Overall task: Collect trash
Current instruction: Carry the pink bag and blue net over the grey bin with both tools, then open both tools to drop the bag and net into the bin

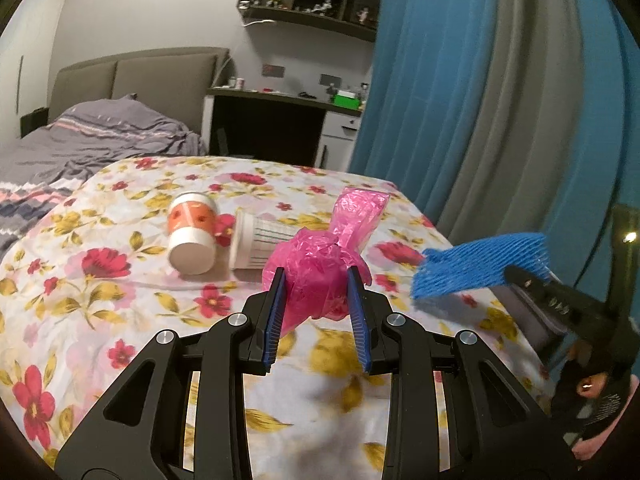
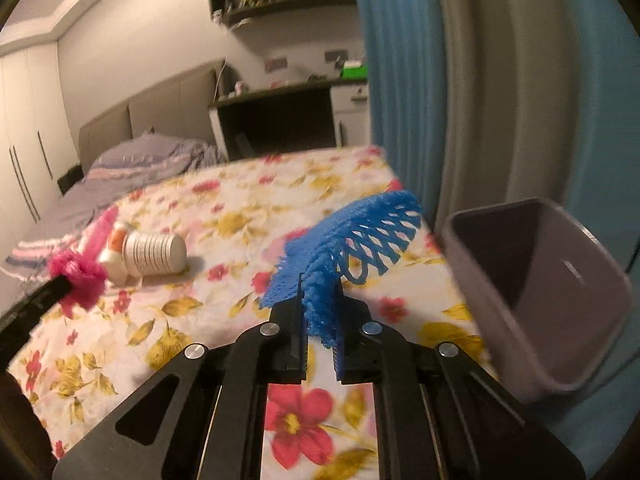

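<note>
My left gripper (image 1: 316, 276) is shut on a crumpled pink plastic bag (image 1: 320, 268), held just above the floral sheet (image 1: 120, 300); the bag's loose tail sticks up behind it. My right gripper (image 2: 320, 284) is shut on a blue foam net sleeve (image 2: 344, 240), lifted off the bed, and the same net (image 1: 476, 264) shows at the right of the left wrist view. Two paper cups lie on their sides on the sheet: an orange-and-white one (image 1: 192, 232) and a white lined one (image 1: 256, 244). From the right wrist, the pink bag (image 2: 80, 272) hangs at the far left, in front of the cups (image 2: 152, 256).
A grey plastic bin (image 2: 536, 292) stands at the bed's right edge, its mouth facing me. Blue and grey curtains (image 1: 480, 100) hang close on the right. A second bed with grey bedding (image 1: 80, 140) and a desk (image 1: 280, 120) lie beyond.
</note>
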Motion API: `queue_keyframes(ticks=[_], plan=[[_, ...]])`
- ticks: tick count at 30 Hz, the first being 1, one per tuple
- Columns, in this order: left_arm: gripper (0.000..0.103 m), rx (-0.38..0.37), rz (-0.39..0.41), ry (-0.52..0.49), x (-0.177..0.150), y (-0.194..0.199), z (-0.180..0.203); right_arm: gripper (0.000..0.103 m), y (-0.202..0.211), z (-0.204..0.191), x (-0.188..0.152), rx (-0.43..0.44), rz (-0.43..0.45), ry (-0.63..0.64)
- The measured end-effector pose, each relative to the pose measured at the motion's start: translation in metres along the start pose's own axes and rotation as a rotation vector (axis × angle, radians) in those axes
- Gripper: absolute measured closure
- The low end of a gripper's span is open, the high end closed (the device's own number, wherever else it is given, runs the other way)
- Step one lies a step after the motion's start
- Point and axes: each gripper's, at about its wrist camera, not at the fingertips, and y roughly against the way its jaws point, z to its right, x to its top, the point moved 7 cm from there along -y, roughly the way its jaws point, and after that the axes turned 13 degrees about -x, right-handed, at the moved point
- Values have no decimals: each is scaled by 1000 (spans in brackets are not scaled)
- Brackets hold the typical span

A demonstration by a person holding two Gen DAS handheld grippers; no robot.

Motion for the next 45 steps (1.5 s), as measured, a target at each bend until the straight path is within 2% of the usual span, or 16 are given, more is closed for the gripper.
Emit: queue_keyframes(ticks=[6,14,18,24,28,36,39,45], plan=[[74,-45,-22,-50,-1,-10,36,93,29,45,12,-40,69,-64],[74,-126,-58,-117,1,-33,88,93,46,105,15,-119,109,-151],[74,-199,-72,-143,7,-50,120,93,47,131,13,-169,114,-196],[74,-364,-116,-149,13,-88,177,93,44,163,8,-278,119,-216],[74,-429,-147,-185,8,-116,214,93,37,175,3,-336,115,-209],[73,-557,-209,-165,-4,-164,256,92,16,186,-6,-351,72,-210],[73,-573,-230,-167,-9,-177,265,92,10,191,-8,-354,58,-216],[73,-610,-283,-148,-16,-200,277,76,1,196,-11,-354,36,-219]])
